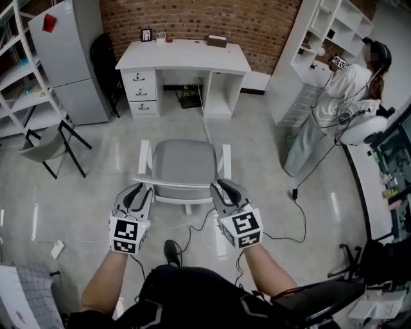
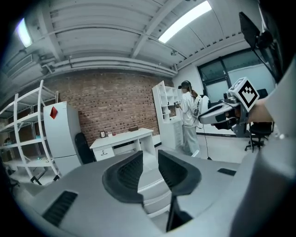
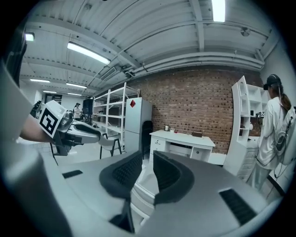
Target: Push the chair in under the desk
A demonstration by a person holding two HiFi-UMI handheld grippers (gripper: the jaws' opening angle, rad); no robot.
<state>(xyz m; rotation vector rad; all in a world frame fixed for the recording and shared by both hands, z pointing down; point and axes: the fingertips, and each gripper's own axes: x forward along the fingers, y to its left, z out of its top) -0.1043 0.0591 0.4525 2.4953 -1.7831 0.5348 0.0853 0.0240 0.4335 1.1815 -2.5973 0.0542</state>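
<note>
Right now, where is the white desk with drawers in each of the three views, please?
Head view: the white desk stands at top centre, beyond the chair.
Left gripper view: the desk is left of centre, above the jaws.
Right gripper view: the desk is right of centre.
Shared landmark: the brick wall behind it.

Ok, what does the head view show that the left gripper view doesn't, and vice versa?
Only the head view: the wearer's shoe, the cables beside it, the left gripper's marker cube. Only the left gripper view: ceiling lights and the gap between its jaws. Both: the white desk, brick wall, chair back and the person at the shelves.
</note>
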